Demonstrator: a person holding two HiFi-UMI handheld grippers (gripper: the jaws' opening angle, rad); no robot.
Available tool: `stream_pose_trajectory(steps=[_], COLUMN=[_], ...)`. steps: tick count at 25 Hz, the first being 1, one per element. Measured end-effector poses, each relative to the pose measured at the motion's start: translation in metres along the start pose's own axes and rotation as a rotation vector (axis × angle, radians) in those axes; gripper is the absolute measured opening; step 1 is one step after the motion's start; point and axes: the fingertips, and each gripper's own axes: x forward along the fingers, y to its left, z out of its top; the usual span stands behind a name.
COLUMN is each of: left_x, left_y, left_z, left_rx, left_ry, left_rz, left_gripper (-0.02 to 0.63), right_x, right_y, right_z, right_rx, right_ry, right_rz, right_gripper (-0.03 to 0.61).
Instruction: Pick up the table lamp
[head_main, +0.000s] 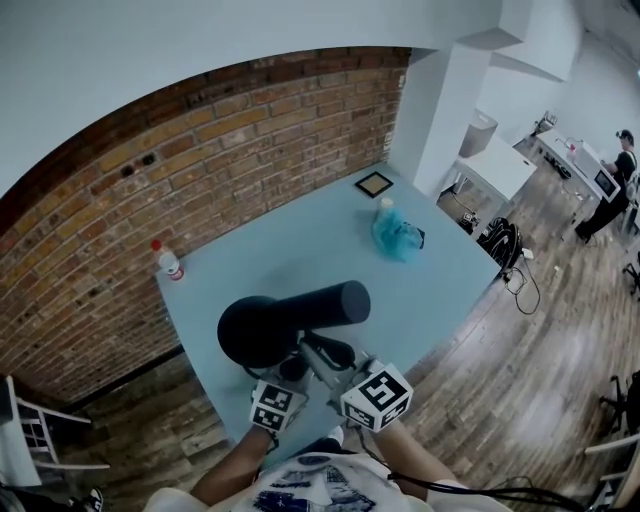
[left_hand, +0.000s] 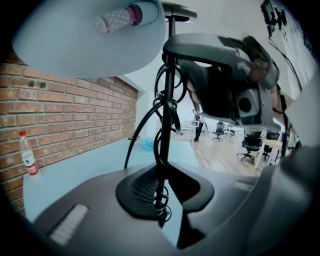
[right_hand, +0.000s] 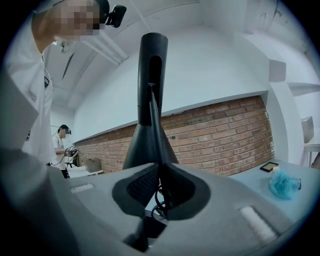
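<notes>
Far left of the lamp (head_main: 262, 330) I see a bottle (head_main: 168, 262) with a red cap, upright at the table (head_main: 300, 250) corner by the brick wall (head_main: 200, 160). Just left of the lamp's stem is my left gripper (left_hand: 161, 195); its jaws stand narrow, clamped on the thin stem where a black cord (left_hand: 162, 107) is wound around it. The lamp itself is black, and I hold it with both grippers above the near part of the table, clear of the top. From the head view its round dark end lies to the left and its cylinder points right, so it is tipped well off upright. Just right of the stem, my right gripper (right_hand: 160, 192) is also pinched narrow on the stem, below the cone that widens under the cylinder. The two grippers sit side by side, close together, both at the lamp's near side. Beyond the lamp and to its right, a crumpled blue bag (head_main: 397, 238) lies on the table, well apart from it. Farther behind the bag, near the table's far corner, a small square frame (head_main: 374, 184) lies flat. Far right of the lamp, off the table, a person (head_main: 612, 190) stands on the wood floor by a white desk.
</notes>
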Motion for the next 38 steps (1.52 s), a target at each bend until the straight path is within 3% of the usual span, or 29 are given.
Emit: stream_pose_trajectory(steps=[14,22,38], left_x=[-0.06,-0.066,-0.075], left_y=[0.015,0.026,0.029], left_z=[-0.004,-0.004,-0.005], left_rx=[0.008,0.012,0.004], left_ry=[-0.008,-0.045,-0.013], left_rz=[0.023,0.04,0.05], left_gripper=[0.052,0.052,0.053], right_x=[0.021,0.03,0.035], right_y=[0.06,0.068,0.074], right_z=[0.01,0.011,0.014], right_rx=[-0.026,-0.028,-0.02], right_ry=[-0.016,-0.011,-0.009], right_rz=[0.039,0.046,0.068], right_gripper=[0.041,0.041,0.041])
